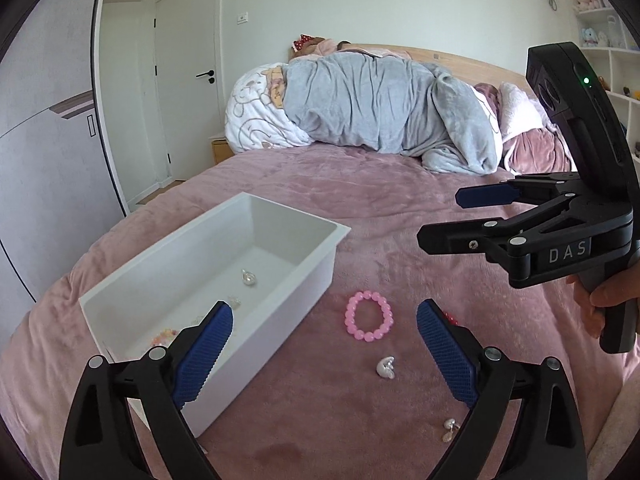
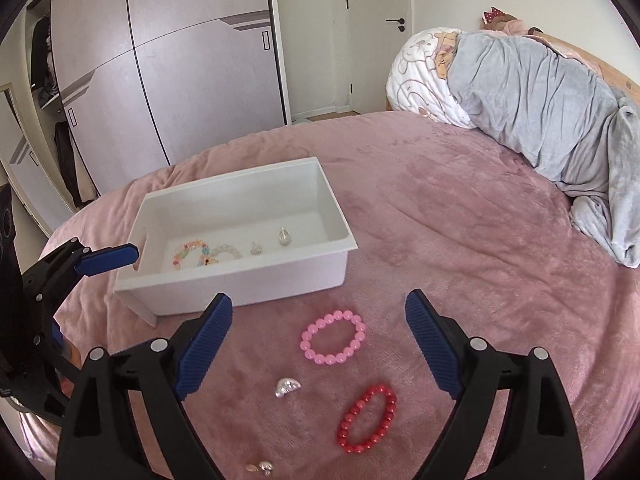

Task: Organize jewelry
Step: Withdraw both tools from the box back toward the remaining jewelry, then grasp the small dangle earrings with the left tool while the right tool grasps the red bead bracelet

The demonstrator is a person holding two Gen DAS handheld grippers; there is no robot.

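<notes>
A white box point(image 1: 132, 280) point(image 2: 240, 280) sits on the pink bed; inside lie a multicolour bead bracelet point(image 2: 191, 253), a clear bracelet point(image 2: 226, 251) and two silver pieces point(image 2: 283, 237). On the blanket in front lie a pink bead bracelet point(image 1: 369, 317) point(image 2: 333, 342), a red bead bracelet point(image 2: 367, 418), a silver shell-like piece point(image 1: 386, 367) point(image 2: 287, 386) and a small earring pair point(image 1: 450, 429) point(image 2: 260, 468). My left gripper point(image 1: 324, 354) is open and empty above the box's near corner. My right gripper point(image 2: 319, 350) is open and empty, hovering over the pink bracelet; it also shows in the left wrist view point(image 1: 452, 216).
A grey blanket and pillows point(image 1: 380, 108) are piled at the bed's head. A wardrobe point(image 2: 160, 80) and a door point(image 1: 184, 80) stand beyond the bed. Shelves point(image 1: 608, 40) are at the far right.
</notes>
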